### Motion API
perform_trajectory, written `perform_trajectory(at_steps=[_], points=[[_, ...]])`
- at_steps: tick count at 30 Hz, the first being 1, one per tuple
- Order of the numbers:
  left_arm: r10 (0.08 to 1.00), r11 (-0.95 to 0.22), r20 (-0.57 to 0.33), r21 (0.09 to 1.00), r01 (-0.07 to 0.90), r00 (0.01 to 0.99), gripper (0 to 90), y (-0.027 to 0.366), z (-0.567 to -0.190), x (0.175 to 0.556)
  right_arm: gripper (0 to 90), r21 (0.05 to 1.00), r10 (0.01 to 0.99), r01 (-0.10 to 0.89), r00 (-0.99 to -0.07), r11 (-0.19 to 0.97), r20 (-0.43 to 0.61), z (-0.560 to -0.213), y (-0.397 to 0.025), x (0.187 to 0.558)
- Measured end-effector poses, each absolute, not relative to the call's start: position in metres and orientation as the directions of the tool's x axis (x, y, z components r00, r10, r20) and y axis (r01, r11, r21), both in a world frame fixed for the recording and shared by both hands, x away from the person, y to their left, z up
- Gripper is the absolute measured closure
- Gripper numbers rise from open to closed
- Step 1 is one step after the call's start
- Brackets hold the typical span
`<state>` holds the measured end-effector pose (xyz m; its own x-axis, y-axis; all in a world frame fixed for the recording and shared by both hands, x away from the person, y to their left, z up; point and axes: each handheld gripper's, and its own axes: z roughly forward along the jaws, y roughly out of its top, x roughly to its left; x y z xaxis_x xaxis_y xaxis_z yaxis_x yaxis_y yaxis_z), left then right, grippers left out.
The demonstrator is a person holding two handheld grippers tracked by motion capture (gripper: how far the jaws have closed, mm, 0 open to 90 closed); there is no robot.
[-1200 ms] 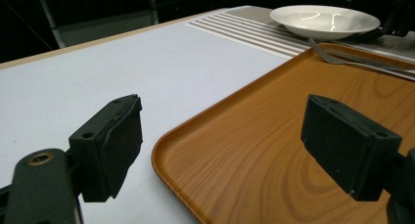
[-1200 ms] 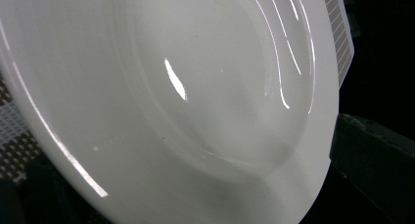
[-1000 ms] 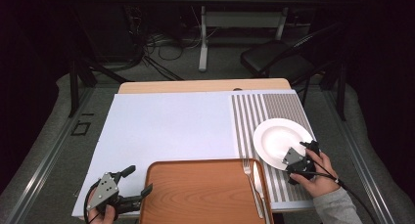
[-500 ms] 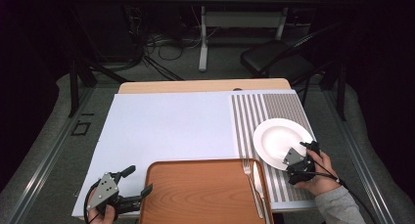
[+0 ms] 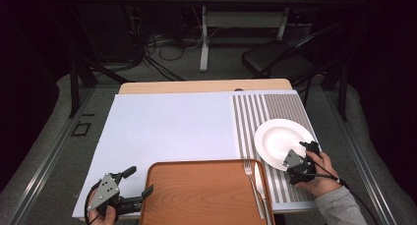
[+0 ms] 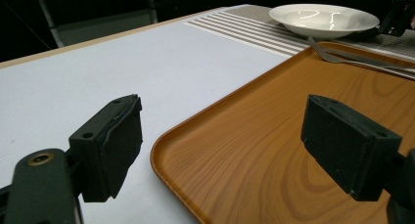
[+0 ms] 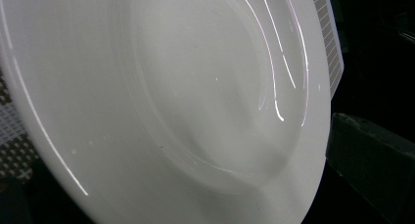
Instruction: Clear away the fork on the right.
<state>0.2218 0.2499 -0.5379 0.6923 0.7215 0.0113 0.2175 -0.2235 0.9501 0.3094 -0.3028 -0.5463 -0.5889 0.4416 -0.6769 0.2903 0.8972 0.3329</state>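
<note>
Right gripper (image 5: pixel 301 162) is at the white plate's (image 5: pixel 281 139) near rim on the striped placemat (image 5: pixel 255 112); can't tell its jaws' state. Left gripper (image 5: pixel 129 193) hovers open at the tray (image 5: pixel 206 195) corner. Next I'd expect: clamp the rim, lift level.

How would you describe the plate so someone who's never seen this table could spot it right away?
Find the striped placemat on the table's right side. On its near half sits the white plate, just beyond the right gripper at its near rim. It is round, glossy and shallow, unlike the flat brown tray and the fork lying to its left.
</note>
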Motion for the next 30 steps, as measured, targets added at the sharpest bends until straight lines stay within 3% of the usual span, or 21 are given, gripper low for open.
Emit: perform_trajectory(at_steps=[30], points=[[0.721, -0.223, 0.009, 0.950, 0.220, 0.693, 15.9, 0.2492, -0.5385, 0.2226, 0.6, 0.338, 0.428, 0.263, -0.570, 0.904, -0.701, -0.5481, -0.3002, 0.3134]])
